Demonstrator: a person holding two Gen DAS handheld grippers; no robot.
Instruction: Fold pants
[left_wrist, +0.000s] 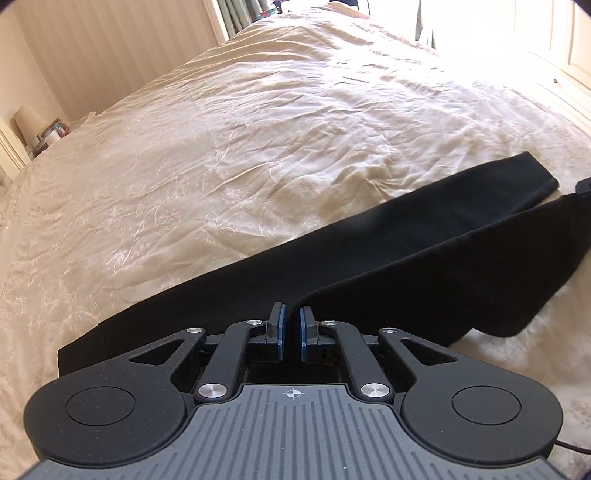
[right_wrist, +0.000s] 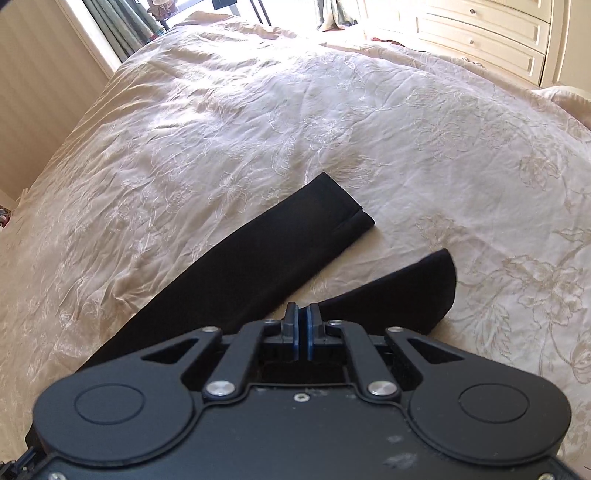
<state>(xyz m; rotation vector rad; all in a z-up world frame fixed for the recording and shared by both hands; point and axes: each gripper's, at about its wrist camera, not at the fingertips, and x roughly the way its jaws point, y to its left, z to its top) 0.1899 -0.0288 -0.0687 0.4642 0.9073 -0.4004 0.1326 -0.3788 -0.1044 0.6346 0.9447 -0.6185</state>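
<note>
left gripper (left_wrist: 291, 317) | pinches black pants (left_wrist: 406, 251) | on bedspread (left_wrist: 221, 147)

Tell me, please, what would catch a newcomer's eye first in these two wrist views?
The black pants stand out most, dark against the cream embroidered bedspread, with one leg lying flat toward the middle of the bed. Nearer, the second leg is lifted off the cover. The right gripper is shut on that fabric's edge, and the left gripper pinches the pants further along, low in its own view.
</note>
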